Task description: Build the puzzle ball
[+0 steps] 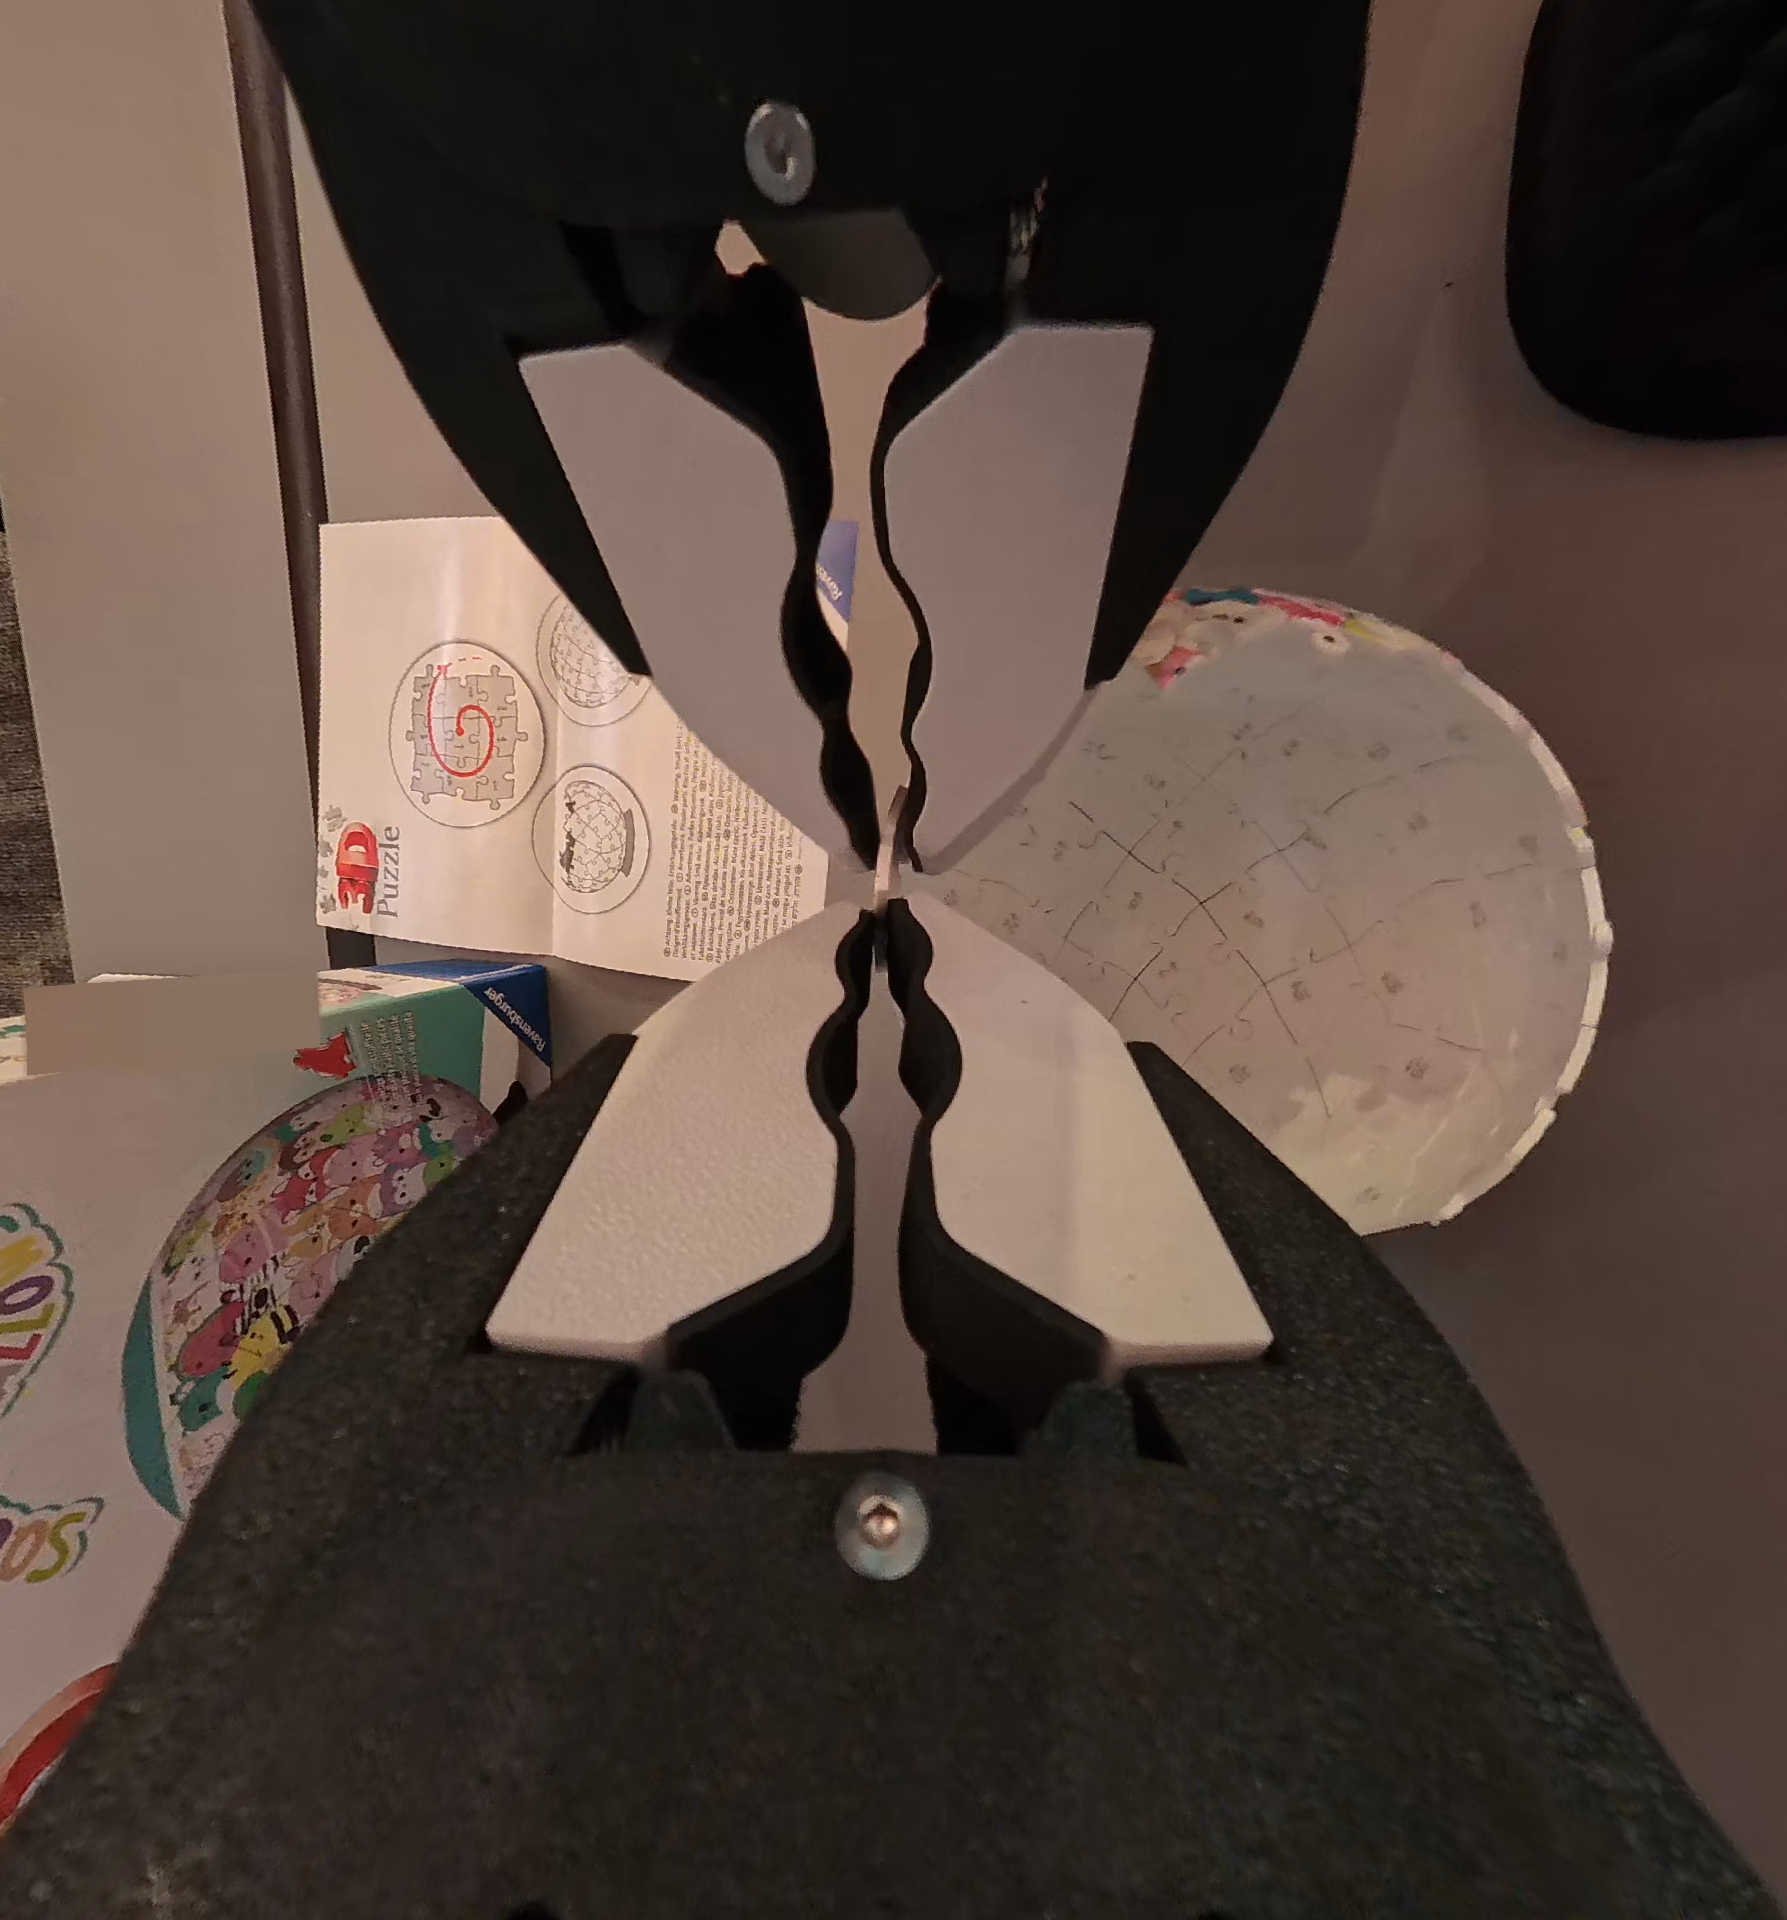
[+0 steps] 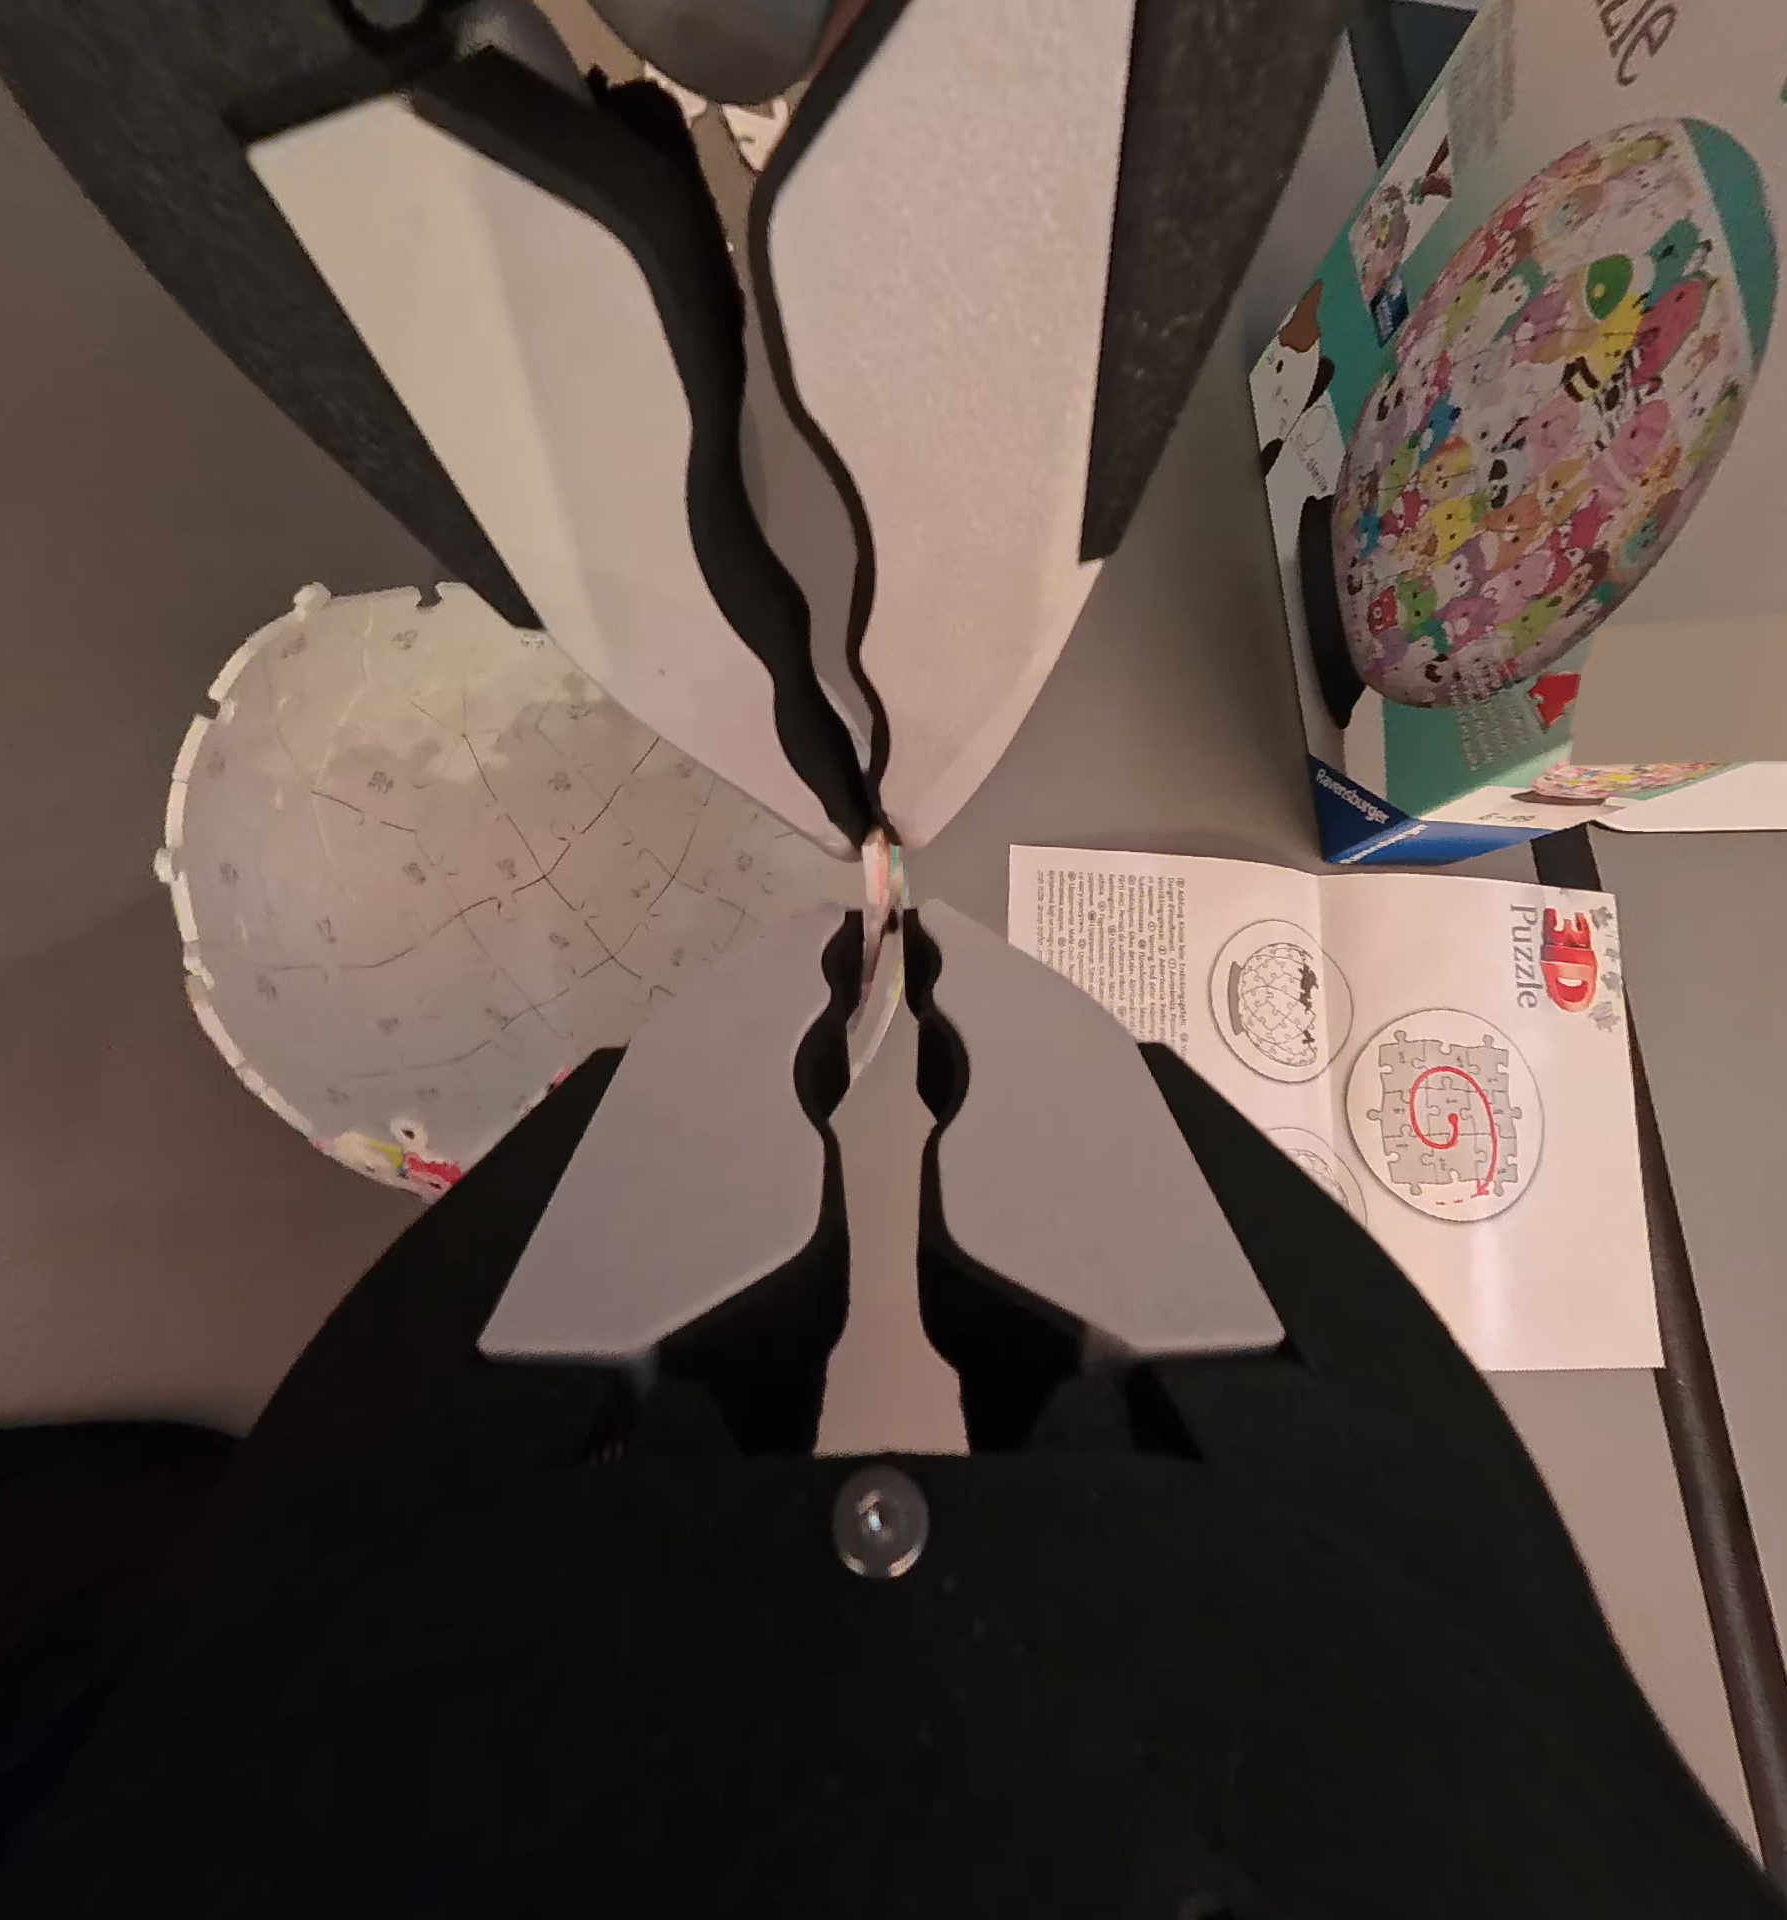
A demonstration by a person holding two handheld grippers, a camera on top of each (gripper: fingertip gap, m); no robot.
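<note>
The half-built puzzle ball [image 1: 1336,904] lies on its side on the grey table, its white numbered inside facing me; it also shows in the right wrist view [image 2: 432,883]. My two grippers meet tip to tip above the table. My left gripper [image 1: 881,920] is shut on a small puzzle piece [image 1: 891,847], seen edge-on. My right gripper [image 2: 884,930] is shut on the same piece [image 2: 881,883] from the opposite side. The right gripper [image 1: 887,831] reaches in from the top of the left wrist view, and the left gripper [image 2: 873,831] reaches in from the top of the right wrist view.
A folded instruction leaflet [image 1: 515,748] [image 2: 1388,1091] lies on the table beside the puzzle box [image 1: 245,1226] [image 2: 1554,436]. A dark table edge strip [image 2: 1689,1351] runs past the leaflet. A dark object [image 1: 1689,208] sits at the far right. The grippers are tip to tip, or close to it.
</note>
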